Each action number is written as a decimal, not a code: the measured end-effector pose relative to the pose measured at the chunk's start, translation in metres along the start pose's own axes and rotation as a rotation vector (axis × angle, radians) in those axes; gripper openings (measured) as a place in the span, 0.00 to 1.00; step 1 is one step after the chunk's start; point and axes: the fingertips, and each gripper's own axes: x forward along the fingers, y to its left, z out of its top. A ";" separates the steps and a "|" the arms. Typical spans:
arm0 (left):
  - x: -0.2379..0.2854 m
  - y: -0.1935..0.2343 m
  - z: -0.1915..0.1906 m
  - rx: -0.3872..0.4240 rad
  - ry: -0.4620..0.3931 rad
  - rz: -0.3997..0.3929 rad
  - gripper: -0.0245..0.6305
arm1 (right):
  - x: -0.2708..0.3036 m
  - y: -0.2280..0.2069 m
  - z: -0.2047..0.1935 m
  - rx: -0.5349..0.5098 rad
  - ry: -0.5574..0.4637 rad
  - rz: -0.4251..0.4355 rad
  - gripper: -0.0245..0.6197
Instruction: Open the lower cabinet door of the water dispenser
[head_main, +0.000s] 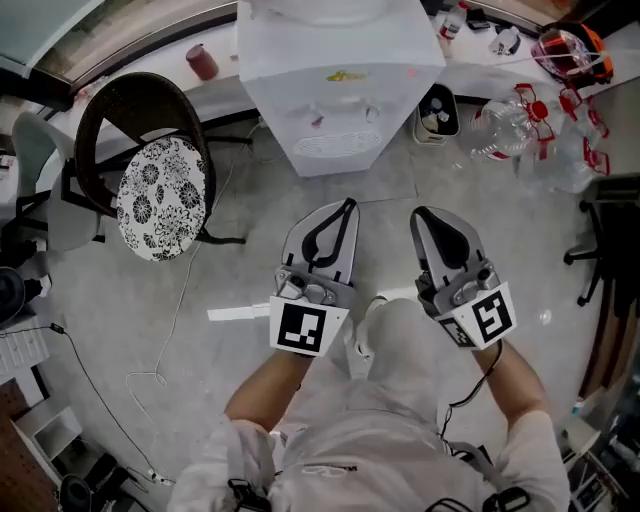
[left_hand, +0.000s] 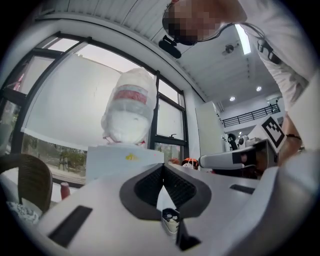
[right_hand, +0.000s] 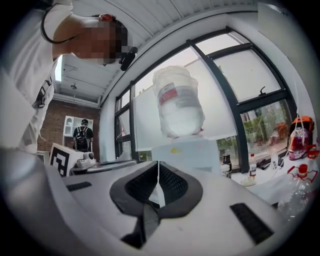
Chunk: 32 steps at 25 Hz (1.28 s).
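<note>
Water dispenser (head_main: 340, 100) w/ bottle (left_hand: 127, 112) atop; left gripper (head_main: 347, 205) & right gripper (head_main: 418, 213) both clenched, empty.

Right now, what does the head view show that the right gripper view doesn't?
Only the head view shows the dark woven chair with its black-and-white floral cushion, standing on the grey floor. Only the right gripper view shows a distant person with a backpack and a red brick wall. Both show the white water dispenser and the right gripper, its jaws shut.
</note>
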 end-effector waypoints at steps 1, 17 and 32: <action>0.006 0.001 -0.027 0.002 0.002 -0.002 0.04 | 0.003 -0.012 -0.028 -0.001 0.004 0.003 0.06; 0.091 0.006 -0.336 0.113 -0.030 -0.046 0.04 | 0.055 -0.155 -0.344 -0.039 -0.070 -0.038 0.07; 0.130 0.014 -0.415 0.121 -0.035 -0.080 0.04 | 0.097 -0.209 -0.416 -0.051 -0.096 -0.007 0.07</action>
